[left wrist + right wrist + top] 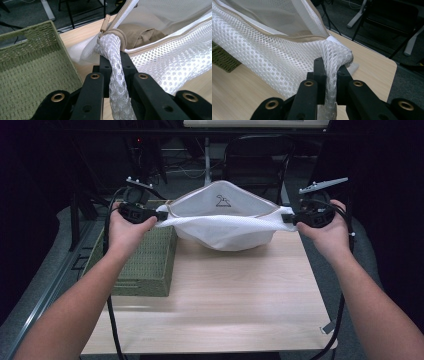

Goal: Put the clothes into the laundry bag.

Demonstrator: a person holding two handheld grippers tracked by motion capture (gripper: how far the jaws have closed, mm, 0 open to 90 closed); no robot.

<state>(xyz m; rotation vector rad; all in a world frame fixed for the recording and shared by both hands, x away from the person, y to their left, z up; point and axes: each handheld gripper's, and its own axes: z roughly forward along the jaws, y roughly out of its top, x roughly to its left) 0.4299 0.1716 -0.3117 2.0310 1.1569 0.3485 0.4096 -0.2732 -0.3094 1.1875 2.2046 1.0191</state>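
Note:
A white mesh laundry bag (225, 222) with tan zipper trim hangs stretched over the far half of the wooden table (225, 290), its mouth open upward. My left gripper (154, 216) is shut on the bag's left corner, and my right gripper (289, 218) is shut on its right corner. In the left gripper view the bunched mesh (113, 57) runs between the black jaws, a tan zipper pull (105, 23) sits at the corner, and beige cloth (140, 35) lies inside the bag. In the right gripper view a twisted fold of mesh (334, 60) is pinched between the jaws.
A green woven basket (145, 265) stands on the table's left side, under my left hand; its inside (30, 75) looks bare. A dark chair (257, 160) stands beyond the table's far edge. Black cables trail down both sides.

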